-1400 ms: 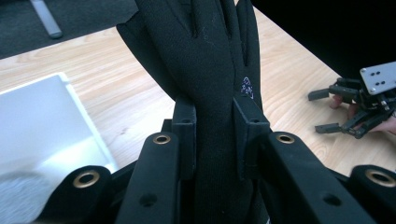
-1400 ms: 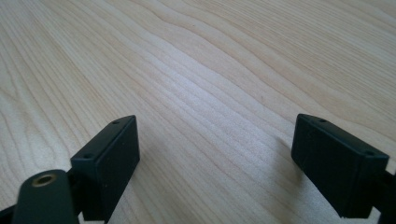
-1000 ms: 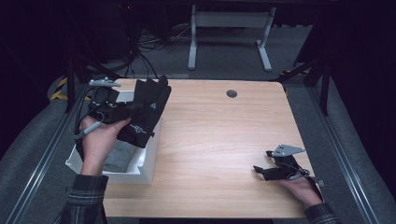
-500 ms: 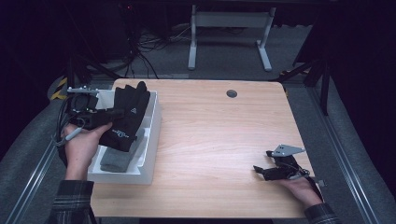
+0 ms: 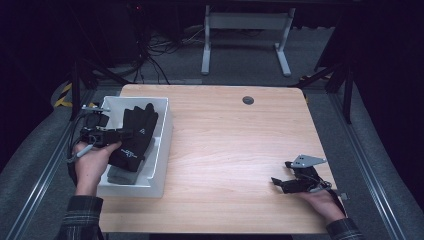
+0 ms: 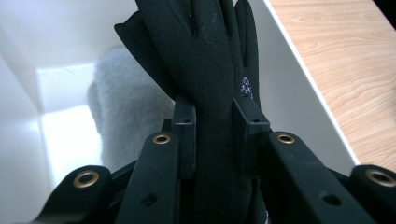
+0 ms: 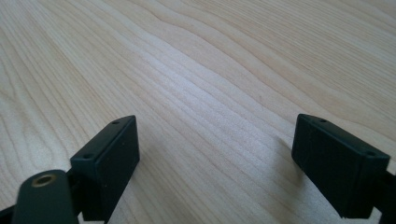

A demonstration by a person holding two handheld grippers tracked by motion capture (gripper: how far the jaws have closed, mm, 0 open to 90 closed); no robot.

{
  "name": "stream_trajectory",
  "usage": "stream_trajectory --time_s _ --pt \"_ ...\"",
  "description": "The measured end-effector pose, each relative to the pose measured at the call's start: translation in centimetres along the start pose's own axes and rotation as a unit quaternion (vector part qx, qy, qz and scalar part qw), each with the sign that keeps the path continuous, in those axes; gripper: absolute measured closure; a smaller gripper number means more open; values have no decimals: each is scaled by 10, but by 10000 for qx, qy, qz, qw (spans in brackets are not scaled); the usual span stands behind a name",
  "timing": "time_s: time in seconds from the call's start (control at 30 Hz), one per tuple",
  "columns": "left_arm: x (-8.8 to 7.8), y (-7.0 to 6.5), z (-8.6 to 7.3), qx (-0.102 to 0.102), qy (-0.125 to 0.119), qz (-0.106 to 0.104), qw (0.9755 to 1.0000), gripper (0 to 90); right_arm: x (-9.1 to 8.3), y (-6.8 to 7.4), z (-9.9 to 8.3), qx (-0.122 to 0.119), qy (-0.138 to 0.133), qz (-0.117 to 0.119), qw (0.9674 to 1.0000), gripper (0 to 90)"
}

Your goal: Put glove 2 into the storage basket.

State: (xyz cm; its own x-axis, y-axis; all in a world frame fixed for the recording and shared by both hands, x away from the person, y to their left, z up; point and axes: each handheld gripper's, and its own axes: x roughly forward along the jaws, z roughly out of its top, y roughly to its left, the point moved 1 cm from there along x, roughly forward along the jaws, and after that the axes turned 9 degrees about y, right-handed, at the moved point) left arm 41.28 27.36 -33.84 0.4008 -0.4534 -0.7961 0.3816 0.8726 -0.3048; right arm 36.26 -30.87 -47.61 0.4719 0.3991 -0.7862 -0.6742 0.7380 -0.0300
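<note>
black glove (image 5: 136,135) lowered into white bin (image 5: 162,145)

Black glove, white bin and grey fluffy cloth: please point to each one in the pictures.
black glove (image 6: 212,60), left gripper view, on the palm above the jaws.
white bin (image 5: 165,131), high view, on its right wall.
grey fluffy cloth (image 6: 123,112), left gripper view, on the pile left of the glove.

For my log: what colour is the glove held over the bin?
Black glove, clearest in the left gripper view.
</note>
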Motion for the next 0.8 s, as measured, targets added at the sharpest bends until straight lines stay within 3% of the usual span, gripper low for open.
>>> stream_trajectory --time_s 0.57,0.73,0.8 --pt "32 28 -11 -192 354 192 9990 727 0 -1 0 23 -7 -24 10000 155" --pt "38 36 -15 -230 372 335 9985 695 0 -1 0 22 -7 -27 10000 155" --pt "43 33 -15 -145 438 501 9977 664 0 -1 0 21 -1 -22 10000 155"
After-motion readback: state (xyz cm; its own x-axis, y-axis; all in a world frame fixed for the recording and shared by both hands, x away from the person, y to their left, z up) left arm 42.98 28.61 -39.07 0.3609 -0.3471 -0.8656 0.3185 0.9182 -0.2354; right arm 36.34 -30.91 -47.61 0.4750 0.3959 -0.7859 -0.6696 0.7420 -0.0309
